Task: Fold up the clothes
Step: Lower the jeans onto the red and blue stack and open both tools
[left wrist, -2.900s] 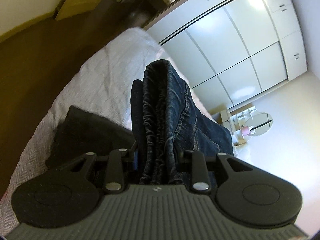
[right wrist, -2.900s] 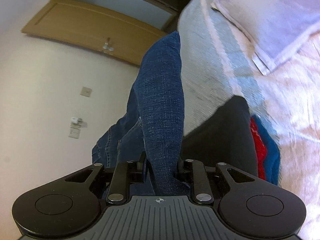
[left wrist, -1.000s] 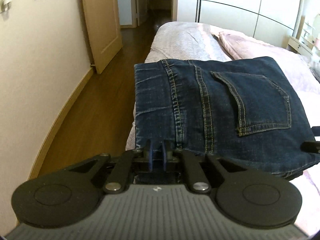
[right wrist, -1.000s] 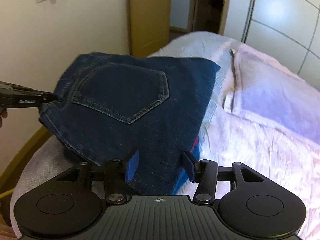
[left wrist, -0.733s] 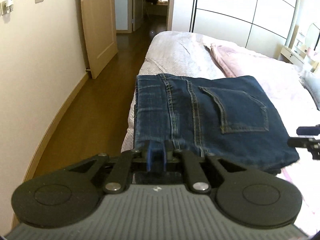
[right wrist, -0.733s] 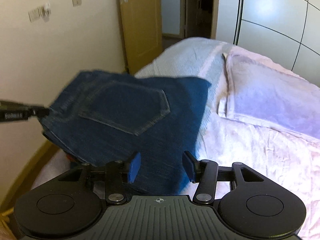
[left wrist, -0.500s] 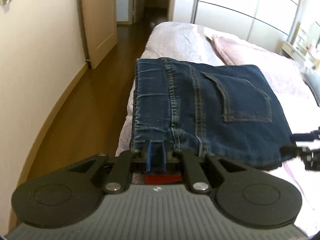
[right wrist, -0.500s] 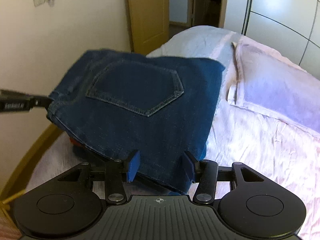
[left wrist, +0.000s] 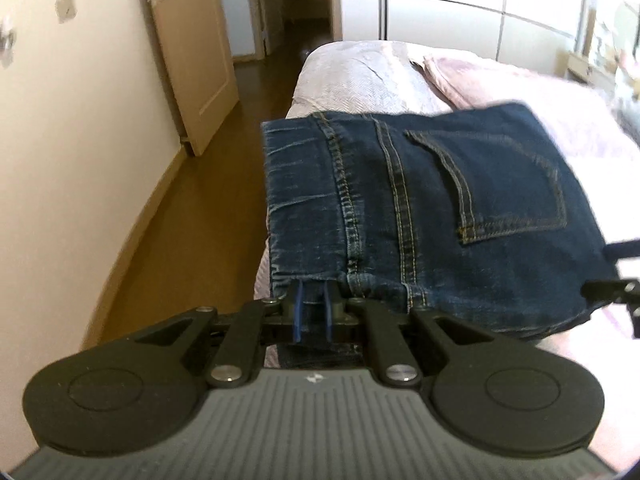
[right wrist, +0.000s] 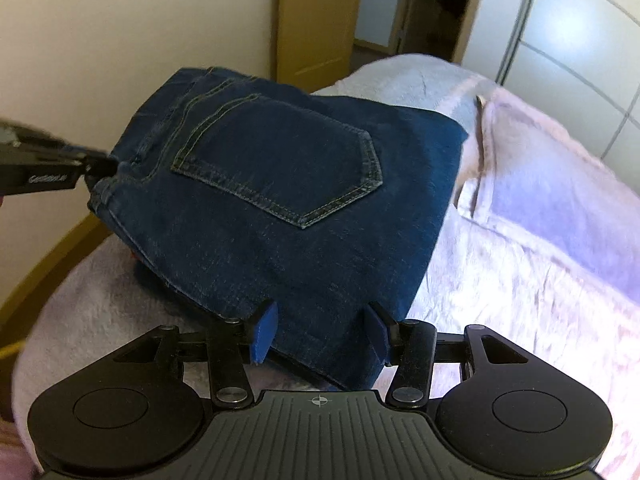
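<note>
Folded jeans [left wrist: 420, 216], back pocket [right wrist: 288, 164] up, lie at the near left corner of the bed [right wrist: 540, 280] on top of other folded clothes. Left gripper [left wrist: 314, 312] has jaws clenched on the near waistband edge. Right gripper [right wrist: 320, 334] has jaws released, wide apart at the jeans' near right edge, not pressing it.

- The dark blue jeans [left wrist: 420, 208] are lying folded into a thick rectangle, with a back pocket [right wrist: 288, 164] facing up.
- They are resting at the bed corner, on top of a pile of other folded clothes [right wrist: 140, 266] that is barely showing underneath.
</note>
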Tool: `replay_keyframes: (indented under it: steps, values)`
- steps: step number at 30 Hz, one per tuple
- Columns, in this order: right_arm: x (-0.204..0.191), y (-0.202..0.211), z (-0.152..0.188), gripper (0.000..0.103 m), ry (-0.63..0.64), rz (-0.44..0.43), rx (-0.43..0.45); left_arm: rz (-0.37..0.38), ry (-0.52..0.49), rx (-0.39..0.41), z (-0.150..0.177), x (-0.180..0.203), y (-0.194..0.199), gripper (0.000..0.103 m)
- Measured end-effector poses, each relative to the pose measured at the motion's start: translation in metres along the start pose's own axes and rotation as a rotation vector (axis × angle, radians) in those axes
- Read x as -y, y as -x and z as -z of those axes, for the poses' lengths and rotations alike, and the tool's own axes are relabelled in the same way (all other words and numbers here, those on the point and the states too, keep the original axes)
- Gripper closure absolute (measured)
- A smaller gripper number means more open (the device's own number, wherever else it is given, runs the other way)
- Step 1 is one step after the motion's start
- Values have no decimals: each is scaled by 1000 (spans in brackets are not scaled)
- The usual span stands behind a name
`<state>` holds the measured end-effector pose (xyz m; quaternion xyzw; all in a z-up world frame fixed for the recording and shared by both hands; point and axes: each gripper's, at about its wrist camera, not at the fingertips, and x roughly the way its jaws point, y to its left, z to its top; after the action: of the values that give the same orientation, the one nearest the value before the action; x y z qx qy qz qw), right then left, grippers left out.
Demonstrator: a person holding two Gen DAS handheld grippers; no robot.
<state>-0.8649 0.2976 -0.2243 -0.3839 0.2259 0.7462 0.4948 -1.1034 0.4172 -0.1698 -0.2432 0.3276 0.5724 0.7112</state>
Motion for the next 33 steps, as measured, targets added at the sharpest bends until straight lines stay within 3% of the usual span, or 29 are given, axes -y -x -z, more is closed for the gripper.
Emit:
replay_keyframes:
  steps: [4, 8, 11, 15, 20, 26, 33]
  values:
    - [18, 11, -13, 52, -106, -33, 1, 27, 59, -15, -23, -11, 15, 93]
    - [24, 17, -36, 52, -159, -37, 65, 61, 61, 22, -46, -9, 22, 93]
    - [19, 11, -58, 52, -165, -51, 107, 63, 39, 40, -62, -1, 11, 93]
    - [2, -10, -80, 52, -134, -79, 143, 68, 43, 6, -65, 3, -13, 93]
    - [-25, -58, -73, 52, -53, -43, 72, 39, 41, -62, -50, 1, -40, 92]
    - [-13, -45, -82, 52, -102, -75, 71, 83, 45, -41, -62, -1, -22, 93]
    - [37, -23, -72, 52, -228, 23, 113, 109, 56, 3, -85, -3, -33, 92]
